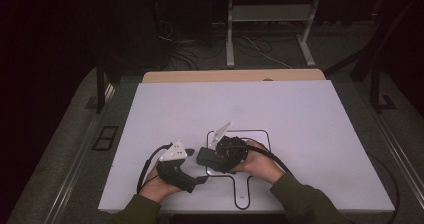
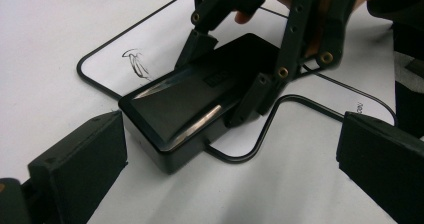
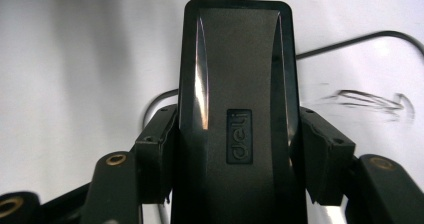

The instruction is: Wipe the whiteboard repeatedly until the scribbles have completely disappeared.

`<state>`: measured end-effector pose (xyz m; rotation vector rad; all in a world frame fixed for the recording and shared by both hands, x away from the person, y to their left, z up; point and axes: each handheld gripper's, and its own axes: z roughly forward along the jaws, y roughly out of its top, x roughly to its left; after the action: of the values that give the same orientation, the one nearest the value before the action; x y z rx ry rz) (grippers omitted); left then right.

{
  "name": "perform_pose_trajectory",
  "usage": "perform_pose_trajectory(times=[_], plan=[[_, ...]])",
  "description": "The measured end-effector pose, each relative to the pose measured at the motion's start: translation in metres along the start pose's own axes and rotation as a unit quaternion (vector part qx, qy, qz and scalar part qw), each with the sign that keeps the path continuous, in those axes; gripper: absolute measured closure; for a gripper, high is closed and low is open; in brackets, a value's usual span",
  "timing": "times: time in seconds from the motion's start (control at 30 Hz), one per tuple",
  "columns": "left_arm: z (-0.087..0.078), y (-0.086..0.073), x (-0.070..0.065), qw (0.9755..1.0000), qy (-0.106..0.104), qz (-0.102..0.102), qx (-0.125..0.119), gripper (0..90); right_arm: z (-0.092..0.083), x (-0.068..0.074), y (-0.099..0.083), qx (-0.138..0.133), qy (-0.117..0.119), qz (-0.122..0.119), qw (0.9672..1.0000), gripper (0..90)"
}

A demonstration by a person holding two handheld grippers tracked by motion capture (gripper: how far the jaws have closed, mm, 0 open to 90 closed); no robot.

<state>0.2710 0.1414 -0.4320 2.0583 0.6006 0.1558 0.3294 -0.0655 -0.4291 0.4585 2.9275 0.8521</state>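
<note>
The white surface (image 1: 300, 134) is seen from above with wide bare room left, right and beyond the work, which sits near the person's edge. A black outline (image 1: 260, 132) drawn on the sheet frames the spot. Both forearms enter from the bottom edge, sleeves in olive. The right hand (image 1: 262, 164) is curled round the right tool (image 1: 212, 156), which is turned toward the person's left. The left hand (image 1: 157, 184) rests low on the surface, and the left tool (image 1: 200, 179) is aimed toward the box with its jaws spread apart, nothing between them. The black box (image 2: 185, 109) (glossy lid, embossed "deli" label) lies flat on the outline and is clamped across its narrow width by the right tool. Its long axis runs straight along that tool's jaws.
</note>
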Motion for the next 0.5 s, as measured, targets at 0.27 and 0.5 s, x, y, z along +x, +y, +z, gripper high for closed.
perform_pose_trajectory(times=[0.27,0.5], plan=[[-0.001,0.0,0.001,1.0,0.0,0.001,-0.001,0.0,0.003,-0.024,0.003,-0.005,-0.034,0.03,0.999,38.8],[-0.001,0.0,0.001,1.0,0.001,0.004,0.0,0.0,-0.002,0.0,-0.005,-0.004,0.006,-0.004,1.0,38.8]])
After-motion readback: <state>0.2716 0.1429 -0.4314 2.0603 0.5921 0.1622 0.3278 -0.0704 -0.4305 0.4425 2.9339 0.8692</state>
